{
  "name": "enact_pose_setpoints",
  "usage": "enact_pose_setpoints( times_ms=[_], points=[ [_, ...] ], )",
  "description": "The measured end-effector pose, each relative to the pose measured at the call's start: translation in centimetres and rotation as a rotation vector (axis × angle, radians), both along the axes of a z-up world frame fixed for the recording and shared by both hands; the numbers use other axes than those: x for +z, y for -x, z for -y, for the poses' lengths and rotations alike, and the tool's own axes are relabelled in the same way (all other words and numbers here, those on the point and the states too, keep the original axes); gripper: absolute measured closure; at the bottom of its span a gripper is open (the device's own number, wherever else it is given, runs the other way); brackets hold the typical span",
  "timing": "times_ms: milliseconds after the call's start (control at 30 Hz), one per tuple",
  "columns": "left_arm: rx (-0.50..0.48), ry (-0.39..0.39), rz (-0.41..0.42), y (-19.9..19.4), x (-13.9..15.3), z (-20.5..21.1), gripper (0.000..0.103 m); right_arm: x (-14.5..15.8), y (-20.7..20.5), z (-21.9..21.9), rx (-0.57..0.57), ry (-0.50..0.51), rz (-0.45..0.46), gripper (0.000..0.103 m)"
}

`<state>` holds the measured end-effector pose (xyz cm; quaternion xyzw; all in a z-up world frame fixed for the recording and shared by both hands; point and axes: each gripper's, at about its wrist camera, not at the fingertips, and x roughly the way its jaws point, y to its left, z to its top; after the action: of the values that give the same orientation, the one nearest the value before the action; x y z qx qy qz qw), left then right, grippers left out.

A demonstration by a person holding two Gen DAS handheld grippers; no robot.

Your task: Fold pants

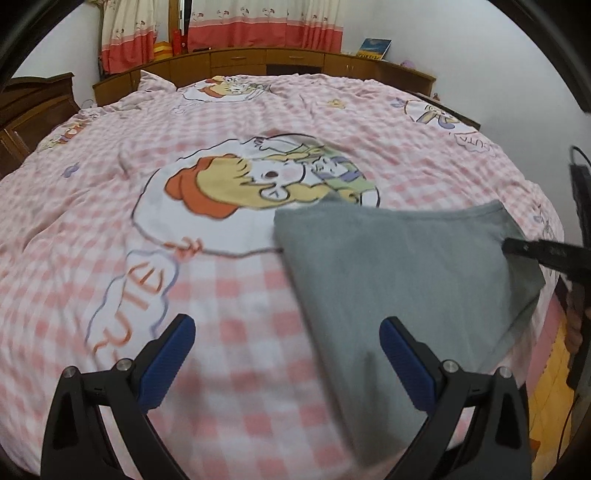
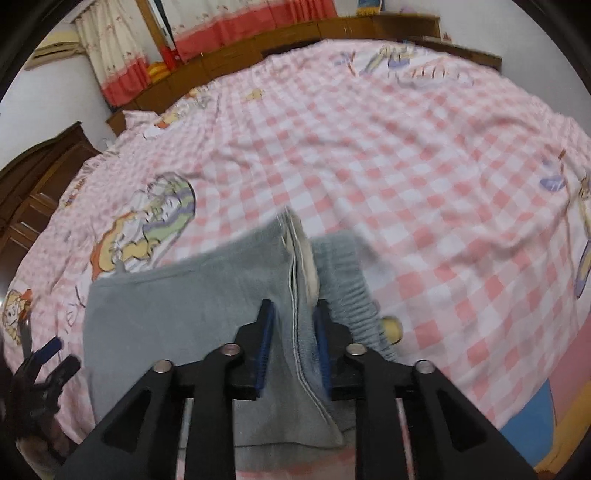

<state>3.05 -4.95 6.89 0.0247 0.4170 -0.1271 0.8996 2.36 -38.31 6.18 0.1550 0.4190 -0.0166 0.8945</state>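
The grey pants lie folded on the pink checked bed cover, at the near right in the left wrist view. My left gripper is open and empty above the cover, its right finger over the pants' near edge. My right gripper is shut on the pants at a stitched edge near the ribbed waistband. The right gripper also shows in the left wrist view at the pants' right corner. The left gripper shows in the right wrist view at the far left.
The bed cover with cartoon prints fills both views. Wooden cabinets and red and cream curtains stand behind the bed. A dark wooden wardrobe stands on the left. The bed's right edge drops to an orange floor.
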Motion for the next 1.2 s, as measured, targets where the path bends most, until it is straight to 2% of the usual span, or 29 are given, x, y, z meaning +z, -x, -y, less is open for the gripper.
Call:
enact_pose_setpoints(
  times_ms=[67, 133, 233, 367, 433, 467, 600, 667, 733, 833, 900, 1000, 1133, 1200],
  points=[
    [-0.007, 0.037, -0.019, -1.5, -0.1, -0.1, 0.001, 1.1, 0.6, 0.7, -0.027, 0.033, 0.04, 0.056],
    [-0.016, 0.075, -0.051, -2.7, -0.4, -0.3, 0.002, 1.7, 0.8, 1.2, -0.061, 0.056, 0.041, 0.053],
    [0.004, 0.088, -0.076, -3.9, -1.0, -0.5, 0.006, 1.9, 0.9, 1.4, -0.037, 0.008, 0.035, 0.053],
    [0.041, 0.113, -0.078, -4.7, -1.1, -0.7, 0.014, 2.3, 0.4, -1.1, 0.068, -0.002, 0.092, 0.053],
    [0.052, 0.102, -0.06, -4.6, -0.7, -0.3, 0.027, 2.1, -0.4, -2.4, 0.142, -0.009, 0.118, 0.053],
    [0.042, 0.103, -0.049, -4.4, -0.5, -0.1, 0.028, 1.6, -1.1, -3.0, 0.167, -0.006, 0.111, 0.053],
    [-0.038, 0.125, 0.001, -3.8, 0.6, 1.7, 0.028, -1.2, -3.5, -3.4, 0.159, 0.051, 0.035, 0.053],
    [-0.072, 0.128, 0.011, -4.2, 0.5, 2.7, 0.028, -2.9, -4.6, -3.2, 0.158, 0.07, -0.011, 0.062],
    [-0.092, 0.116, -0.016, -5.3, -0.6, 3.5, 0.028, -4.2, -5.2, -2.9, 0.155, 0.081, -0.03, 0.066],
    [-0.053, 0.03, -0.052, -7.0, -3.1, 4.0, 0.027, -4.6, -5.3, -2.9, 0.165, 0.1, -0.007, 0.067],
    [-0.046, 0.058, -0.054, -7.6, -4.0, 3.6, 0.025, -4.9, -5.3, -3.1, 0.175, 0.126, 0.008, 0.067],
    [-0.052, 0.032, -0.034, -7.5, -4.3, 3.7, 0.023, -5.2, -5.4, -3.6, 0.182, 0.166, 0.024, 0.067],
    [-0.043, 0.02, -0.017, -6.8, -4.2, 3.6, 0.023, -4.5, -4.9, -3.4, 0.165, 0.151, 0.037, 0.067],
    [-0.04, 0.026, -0.018, -6.7, -4.0, 3.3, 0.023, -3.4, -3.9, -3.3, 0.143, 0.142, 0.001, 0.067]
  ],
)
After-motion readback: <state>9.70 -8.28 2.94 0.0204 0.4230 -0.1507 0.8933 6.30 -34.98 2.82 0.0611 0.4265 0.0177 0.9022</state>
